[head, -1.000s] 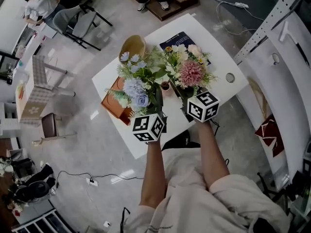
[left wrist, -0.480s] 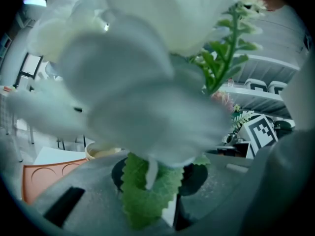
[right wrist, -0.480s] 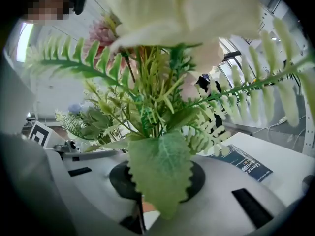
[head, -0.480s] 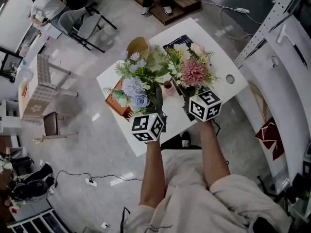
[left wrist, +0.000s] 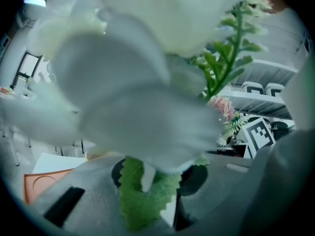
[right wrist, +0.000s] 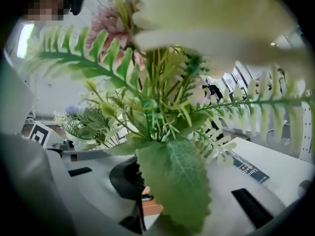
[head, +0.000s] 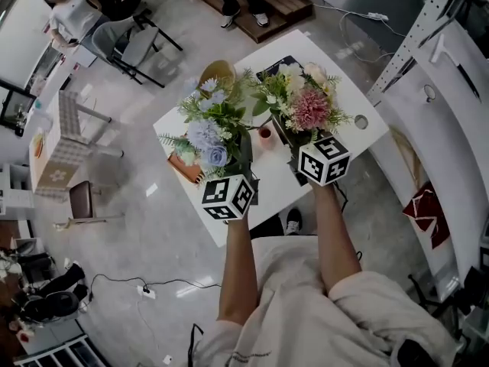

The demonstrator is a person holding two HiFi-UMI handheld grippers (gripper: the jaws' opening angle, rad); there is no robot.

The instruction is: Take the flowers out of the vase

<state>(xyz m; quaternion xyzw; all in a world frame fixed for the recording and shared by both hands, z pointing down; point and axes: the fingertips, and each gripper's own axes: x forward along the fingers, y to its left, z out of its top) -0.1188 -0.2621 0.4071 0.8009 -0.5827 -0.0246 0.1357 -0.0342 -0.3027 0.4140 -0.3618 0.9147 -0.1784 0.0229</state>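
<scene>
In the head view I hold two bunches of artificial flowers above a white table. My left gripper is shut on the stems of the blue and white bunch; a green leaf shows between its jaws. My right gripper is shut on the stems of the pink and cream bunch, whose large leaf covers the jaws. A small reddish vase stands on the table between the bunches. The stem ends are hidden.
On the table lie a wooden bowl, an orange tray and a dark booklet; a round hole sits near its right edge. Chairs stand at the far left, white shelving on the right.
Both grippers have risen a little with their bunches of flowers still held. The grips look the same.
</scene>
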